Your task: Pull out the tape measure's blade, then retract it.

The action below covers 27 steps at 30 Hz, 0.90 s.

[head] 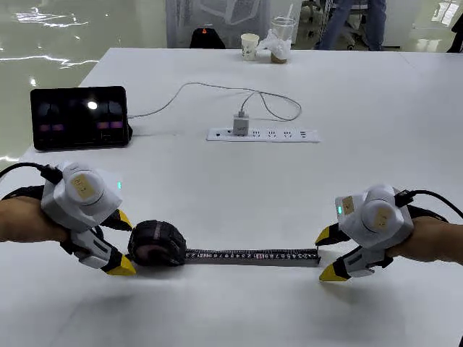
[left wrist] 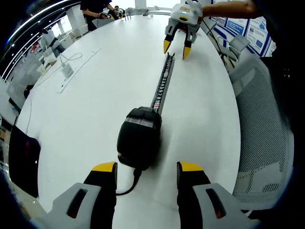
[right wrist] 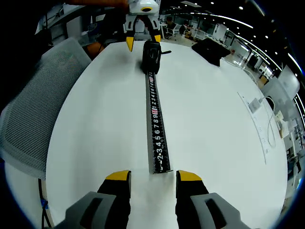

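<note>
Tape measure case (head: pixel 157 243) sits on the white table (head: pixel 217 181), blade (head: pixel 249 255) run out flat toward your right gripper (head: pixel 325 255). Both grippers gape, holding nothing; left gripper (head: pixel 124 242) is just behind the case. Blade's prob. thin, springy: pinch its end hook. Case looks chunky, rubbery: clamp its sides.

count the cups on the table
2. A white paper cup stands near the far edge of the table, and a clear plastic cup stands just to its right. More may sit outside the pictures.
</note>
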### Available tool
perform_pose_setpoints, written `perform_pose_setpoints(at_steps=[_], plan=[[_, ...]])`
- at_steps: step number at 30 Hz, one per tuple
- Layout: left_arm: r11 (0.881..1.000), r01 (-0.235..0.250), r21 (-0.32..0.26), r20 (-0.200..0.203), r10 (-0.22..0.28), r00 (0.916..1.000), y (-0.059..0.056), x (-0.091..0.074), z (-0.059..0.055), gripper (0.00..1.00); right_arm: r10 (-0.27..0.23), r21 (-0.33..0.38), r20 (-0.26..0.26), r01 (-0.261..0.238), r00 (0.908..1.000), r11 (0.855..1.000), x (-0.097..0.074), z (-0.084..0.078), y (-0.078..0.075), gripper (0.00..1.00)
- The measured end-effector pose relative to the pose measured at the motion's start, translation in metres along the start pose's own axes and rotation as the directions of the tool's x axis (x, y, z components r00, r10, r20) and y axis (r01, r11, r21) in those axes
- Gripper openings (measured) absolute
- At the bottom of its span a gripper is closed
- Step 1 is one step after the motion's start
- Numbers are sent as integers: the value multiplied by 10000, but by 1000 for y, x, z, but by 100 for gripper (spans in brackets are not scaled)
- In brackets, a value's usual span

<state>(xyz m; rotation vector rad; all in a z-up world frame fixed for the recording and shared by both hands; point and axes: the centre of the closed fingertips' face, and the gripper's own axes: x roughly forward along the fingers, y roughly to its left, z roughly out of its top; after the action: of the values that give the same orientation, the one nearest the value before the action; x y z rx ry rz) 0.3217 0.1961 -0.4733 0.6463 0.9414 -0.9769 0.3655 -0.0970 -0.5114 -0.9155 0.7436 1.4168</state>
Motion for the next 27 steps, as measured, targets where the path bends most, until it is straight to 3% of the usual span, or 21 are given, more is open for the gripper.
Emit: perform_pose_setpoints(at_steps=[9, 15, 27], plan=[[9959, -81, -903, 620, 137, 9980, -16, 0, 1, 55, -444, 937, 179, 425, 9989, 9947, -8, -3, 9, 47], [9896, -232, -1419, 943, 368, 9949, -23, -1, 0, 62, -725, 1264, 493, 657, 9962, 9898, -13, 0, 16, 50], [9707, -612, -2323, 1631, 1009, 9814, -38, -8, 1, 69, -1336, 2183, 1164, 1059, 9842, 9701, -23, 9, 29, 59]])
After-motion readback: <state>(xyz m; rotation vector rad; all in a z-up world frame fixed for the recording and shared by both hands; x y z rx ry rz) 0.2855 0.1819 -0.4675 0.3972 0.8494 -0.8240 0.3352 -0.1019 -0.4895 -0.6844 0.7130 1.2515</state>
